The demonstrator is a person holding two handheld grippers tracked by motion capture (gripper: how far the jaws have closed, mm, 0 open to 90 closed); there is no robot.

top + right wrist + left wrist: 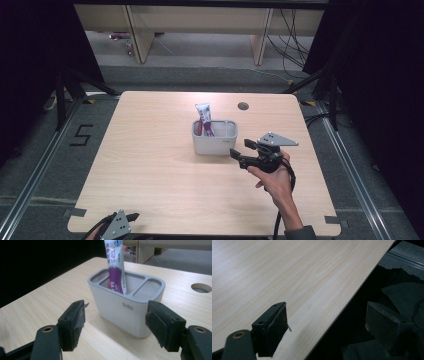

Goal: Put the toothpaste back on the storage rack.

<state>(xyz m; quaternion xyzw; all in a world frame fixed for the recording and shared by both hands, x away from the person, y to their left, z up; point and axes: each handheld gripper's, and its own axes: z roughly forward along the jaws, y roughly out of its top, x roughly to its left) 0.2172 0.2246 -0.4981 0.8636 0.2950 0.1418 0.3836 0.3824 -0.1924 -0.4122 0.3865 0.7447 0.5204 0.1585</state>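
A white holder point(215, 140) with a grey rim stands near the table's middle. A white and purple toothpaste tube point(204, 117) stands upright in it. In the right gripper view the tube point(115, 267) sits in the holder's point(125, 307) wide middle compartment, with the compartments on either side bare. My right gripper point(240, 148) is just right of the holder, pointing at it. Its jaws point(117, 325) are open and the pads point(75, 322) touch nothing. My left gripper point(131, 218) rests at the table's near left edge, open point(327, 325) with nothing between its pads.
A round cable hole point(243, 106) lies in the table behind the holder. The table's near edge point(332, 325) runs under the left gripper, with dark cloth beyond it. Wooden furniture legs and cables stand on the floor past the far edge, and black curtains flank both sides.
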